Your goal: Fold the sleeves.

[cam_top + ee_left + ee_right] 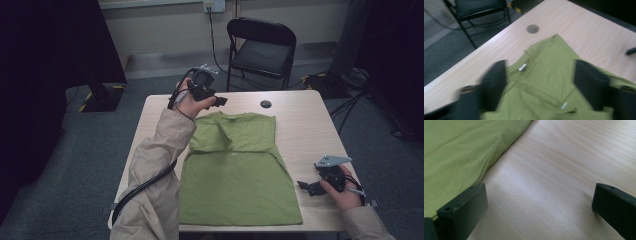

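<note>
Blurred left gripper (540, 82) gapes above the green shirt (235, 165); right gripper (539, 212) gapes beside its hem.

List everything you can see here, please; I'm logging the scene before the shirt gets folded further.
T-shirt: one, green, flat on the table's middle, sleeves folded in, collar at the far end.
Table: one, light wood, centre of the high view.
Cable hole: one, dark grey, in the table's far side, beyond the shirt.
Folding chair: one, black, on the floor behind the table.
Wall socket: one, pale, on the far wall, with a cord plugged in.
Floor cables: several, black, right of the table.
Left tongs: one, black, open, raised over the shirt's collar end.
Right tongs: one, black, open, low over bare table beside the shirt's right edge.
Sleeves: two, beige.
</note>
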Demonstrator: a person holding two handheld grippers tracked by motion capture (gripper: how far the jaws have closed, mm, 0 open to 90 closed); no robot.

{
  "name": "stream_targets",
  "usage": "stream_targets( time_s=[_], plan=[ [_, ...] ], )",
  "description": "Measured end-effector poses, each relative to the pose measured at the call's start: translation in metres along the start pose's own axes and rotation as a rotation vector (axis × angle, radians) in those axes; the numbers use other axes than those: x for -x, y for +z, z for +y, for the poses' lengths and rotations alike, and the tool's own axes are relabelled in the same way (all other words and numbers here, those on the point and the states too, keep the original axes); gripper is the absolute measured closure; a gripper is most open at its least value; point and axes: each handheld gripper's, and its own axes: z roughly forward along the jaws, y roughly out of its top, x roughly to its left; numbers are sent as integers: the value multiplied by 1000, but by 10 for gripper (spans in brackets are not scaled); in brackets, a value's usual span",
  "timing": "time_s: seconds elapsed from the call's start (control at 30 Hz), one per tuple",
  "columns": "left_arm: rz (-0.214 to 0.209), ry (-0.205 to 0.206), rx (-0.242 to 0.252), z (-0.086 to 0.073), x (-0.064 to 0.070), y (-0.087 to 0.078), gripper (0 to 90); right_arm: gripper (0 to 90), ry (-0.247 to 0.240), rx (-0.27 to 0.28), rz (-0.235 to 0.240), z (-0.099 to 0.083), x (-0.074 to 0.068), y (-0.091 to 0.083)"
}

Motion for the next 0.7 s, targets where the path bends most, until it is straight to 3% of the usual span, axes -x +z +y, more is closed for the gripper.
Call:
stream_targets(
  time_s=[0.1, 0.17, 0.23, 0.43, 0.7],
  plan=[
    [5, -17, 2, -2, -1, -1, 98, 0, 0, 0, 0, 0, 0, 0],
    [15, 1, 1, -6, -2, -3, 58, 0, 1, -1, 1, 0, 0, 0],
    [-3, 12, -9, -11, -2, -6, 23, 0, 1, -1, 1, 0, 0, 0],
    [-18, 34, -44, -31, -2, -14, 28, 0, 0, -2, 1, 0, 0, 0],
    [-49, 18, -63, -59, -3, -21, 29, 0, 0, -2, 1, 0, 0, 0]
  ],
)
